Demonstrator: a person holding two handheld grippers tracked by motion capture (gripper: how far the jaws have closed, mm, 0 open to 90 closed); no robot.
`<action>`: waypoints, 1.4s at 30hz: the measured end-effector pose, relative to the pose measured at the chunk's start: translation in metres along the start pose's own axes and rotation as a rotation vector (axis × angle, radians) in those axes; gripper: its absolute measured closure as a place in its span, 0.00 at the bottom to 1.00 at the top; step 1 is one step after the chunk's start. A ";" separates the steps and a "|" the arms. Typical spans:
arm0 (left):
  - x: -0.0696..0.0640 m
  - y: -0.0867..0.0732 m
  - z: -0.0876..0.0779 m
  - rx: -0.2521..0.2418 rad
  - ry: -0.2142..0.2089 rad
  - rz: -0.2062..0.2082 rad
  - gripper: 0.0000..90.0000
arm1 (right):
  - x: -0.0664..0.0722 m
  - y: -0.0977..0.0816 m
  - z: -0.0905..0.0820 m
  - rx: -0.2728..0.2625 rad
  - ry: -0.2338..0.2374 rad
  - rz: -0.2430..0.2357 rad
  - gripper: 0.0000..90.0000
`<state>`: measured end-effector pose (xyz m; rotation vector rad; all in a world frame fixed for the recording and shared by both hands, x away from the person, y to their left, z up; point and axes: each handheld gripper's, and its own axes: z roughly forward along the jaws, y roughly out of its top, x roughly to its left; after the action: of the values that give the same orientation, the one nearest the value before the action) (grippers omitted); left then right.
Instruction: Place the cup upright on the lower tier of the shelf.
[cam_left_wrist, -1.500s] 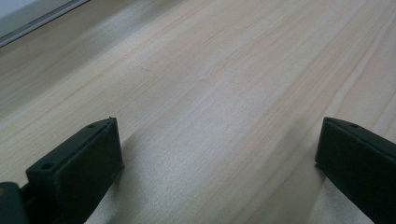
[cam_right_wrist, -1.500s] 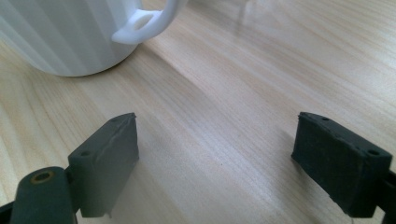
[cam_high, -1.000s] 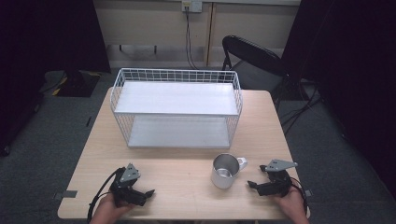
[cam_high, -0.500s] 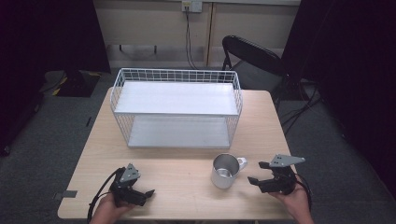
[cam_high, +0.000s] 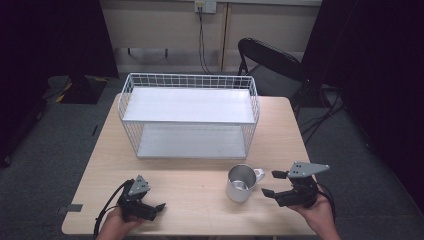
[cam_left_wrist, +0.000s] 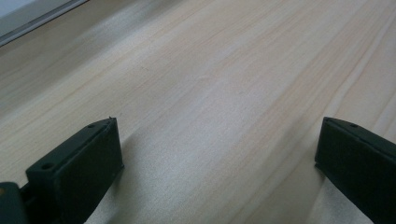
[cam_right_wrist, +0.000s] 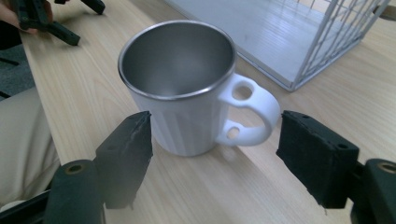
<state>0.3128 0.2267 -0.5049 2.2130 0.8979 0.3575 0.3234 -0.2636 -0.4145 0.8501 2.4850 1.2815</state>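
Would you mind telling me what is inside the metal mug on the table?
The mug looks empty: the right gripper view shows bare steel wall down into it. Its bottom is hidden by the near rim, so something small and flat there cannot be excluded.

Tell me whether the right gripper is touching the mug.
Apart. In the right gripper view, the right gripper stands open, bare table showing between each pad and the mug.
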 end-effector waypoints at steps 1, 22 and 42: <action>0.000 0.000 0.000 0.000 -0.001 -0.001 0.00 | 0.001 0.003 0.000 0.001 0.008 -0.007 0.29; 0.000 0.000 0.000 0.000 -0.001 -0.001 0.00 | 0.019 0.038 0.023 -0.008 0.155 -0.080 0.44; 0.000 0.000 0.000 0.002 -0.005 -0.005 0.00 | 0.042 0.034 0.058 0.077 0.216 -0.121 0.74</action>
<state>0.3127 0.2267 -0.5049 2.2124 0.9011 0.3495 0.3286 -0.1847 -0.4193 0.5934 2.7215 1.3055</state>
